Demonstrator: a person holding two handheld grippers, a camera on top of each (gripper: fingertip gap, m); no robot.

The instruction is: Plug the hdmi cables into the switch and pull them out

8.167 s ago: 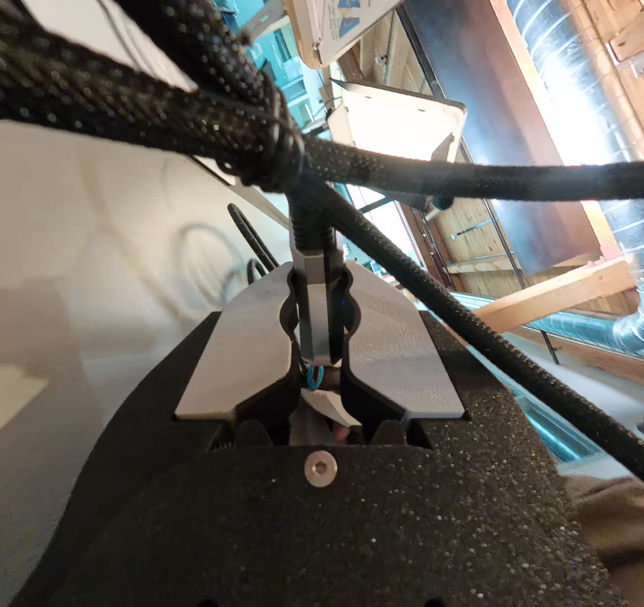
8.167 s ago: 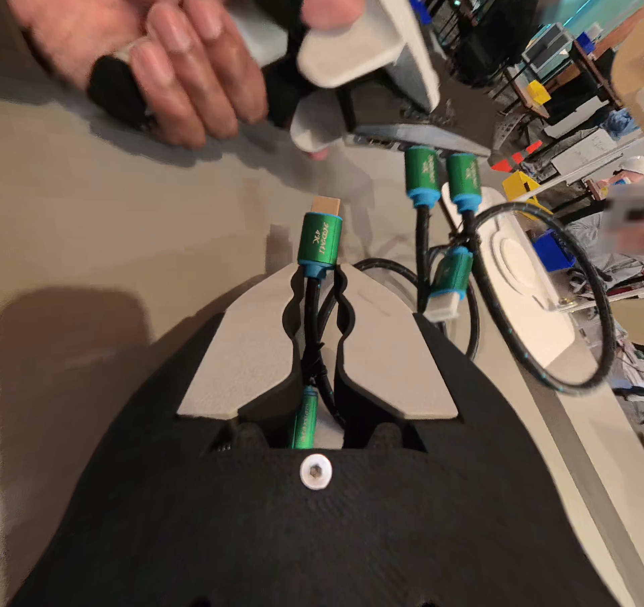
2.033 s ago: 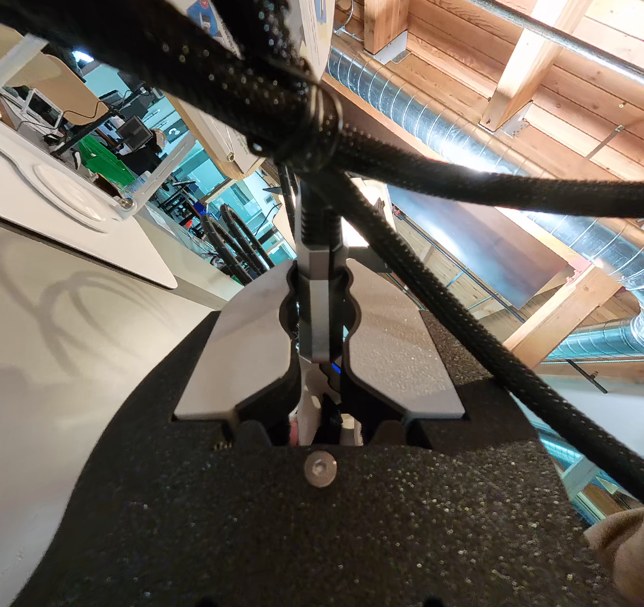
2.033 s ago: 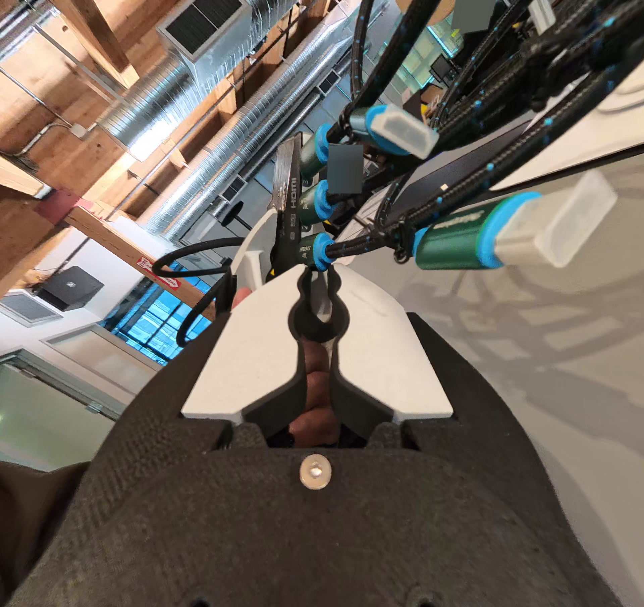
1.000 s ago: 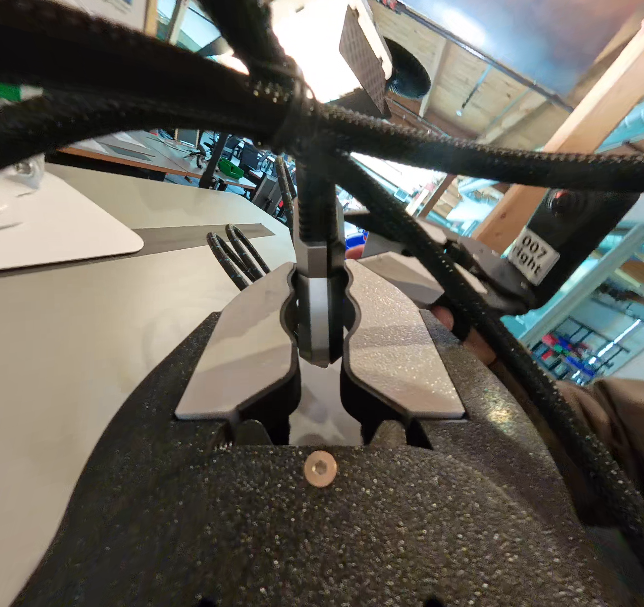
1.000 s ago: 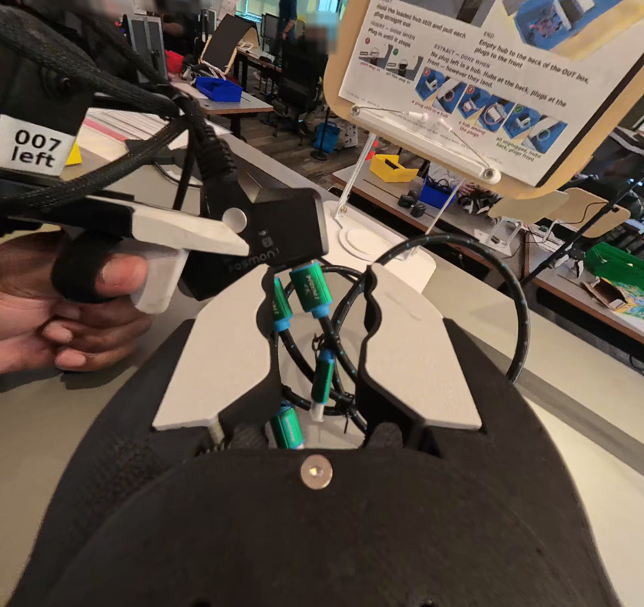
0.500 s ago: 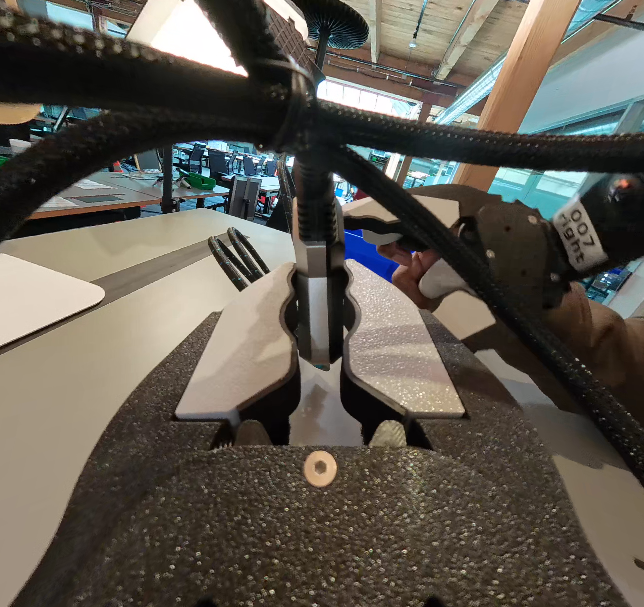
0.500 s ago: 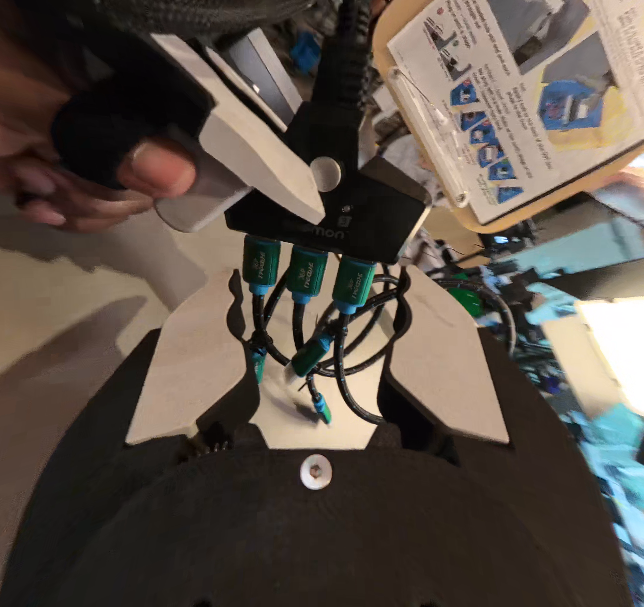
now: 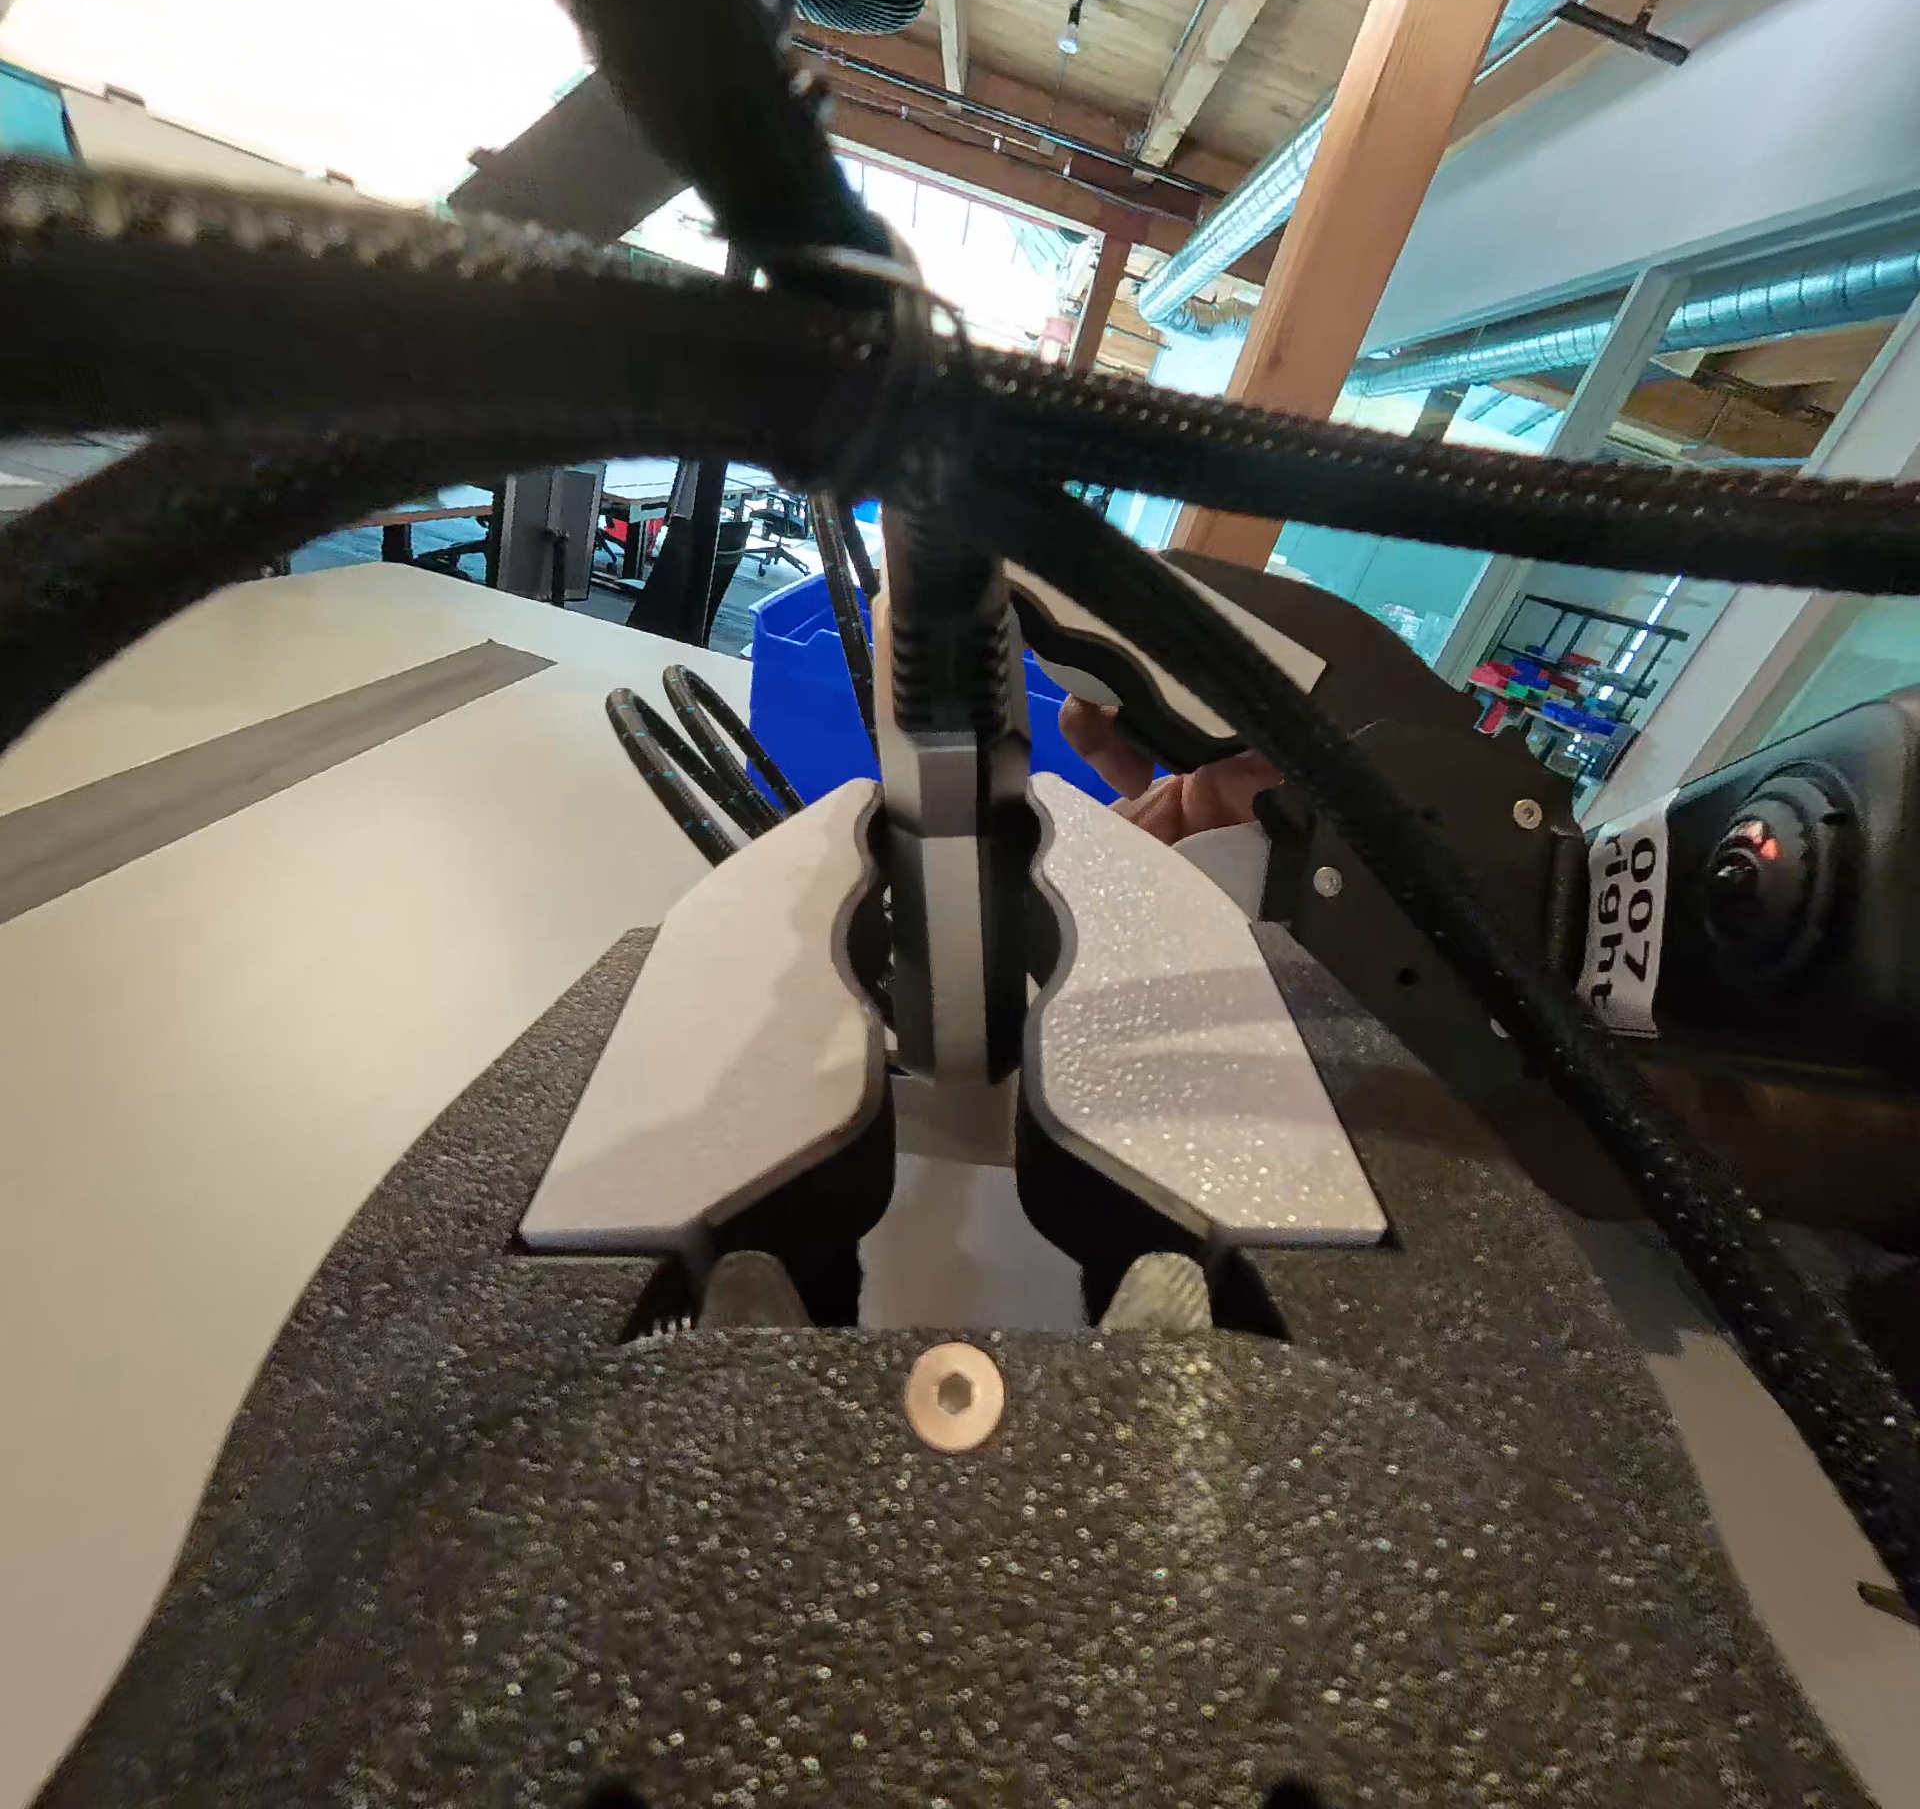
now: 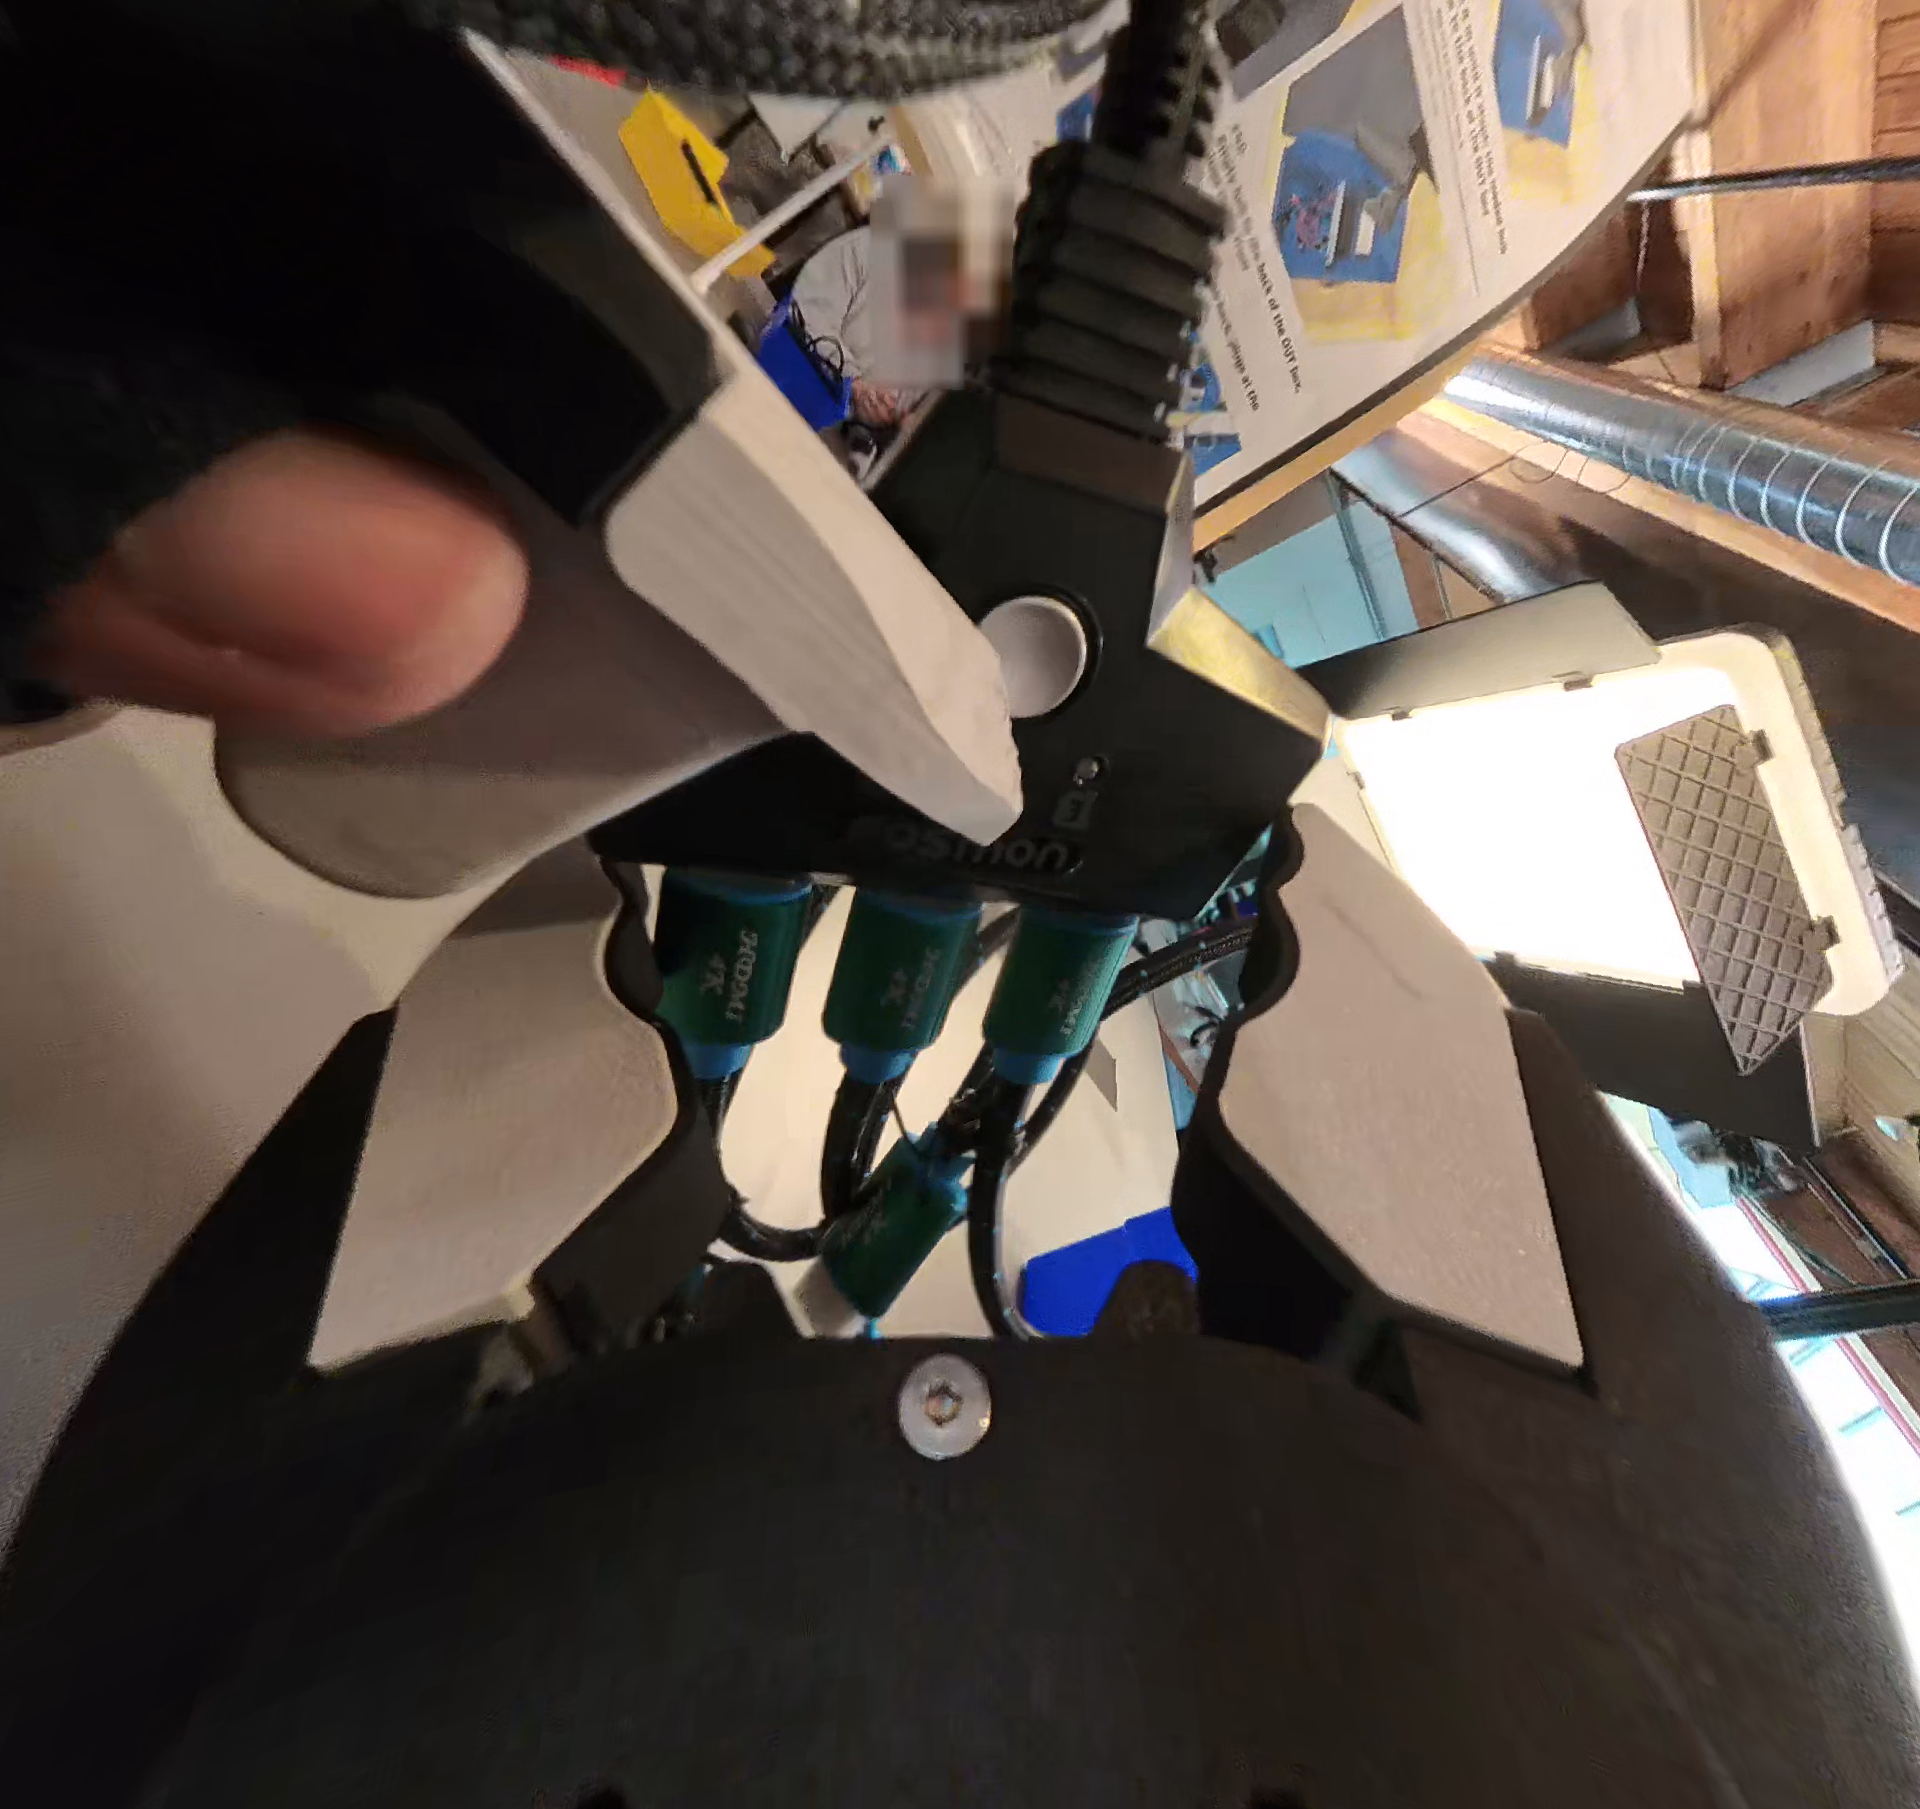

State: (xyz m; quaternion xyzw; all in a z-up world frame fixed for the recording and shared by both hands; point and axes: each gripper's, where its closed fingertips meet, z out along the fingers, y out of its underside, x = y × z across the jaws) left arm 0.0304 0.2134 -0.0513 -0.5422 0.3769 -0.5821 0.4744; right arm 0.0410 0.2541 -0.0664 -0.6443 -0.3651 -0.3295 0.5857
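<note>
Right gripper [image 10: 956, 938] has spread wide since a second ago, now straddling three green plugs [image 10: 902, 980]; left gripper [image 9: 954, 886] stays clamped on the black hub [image 10: 1101, 720].

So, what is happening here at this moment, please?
A person works with two handheld grippers above a pale table. The left gripper is shut on a flat black switch box, gripping it by its thin edges. Three green plugs sit in the box's lower side, and their black cables hang below. The right gripper is wide open, its fingers on either side of the plugs, pressing on nothing.
</note>
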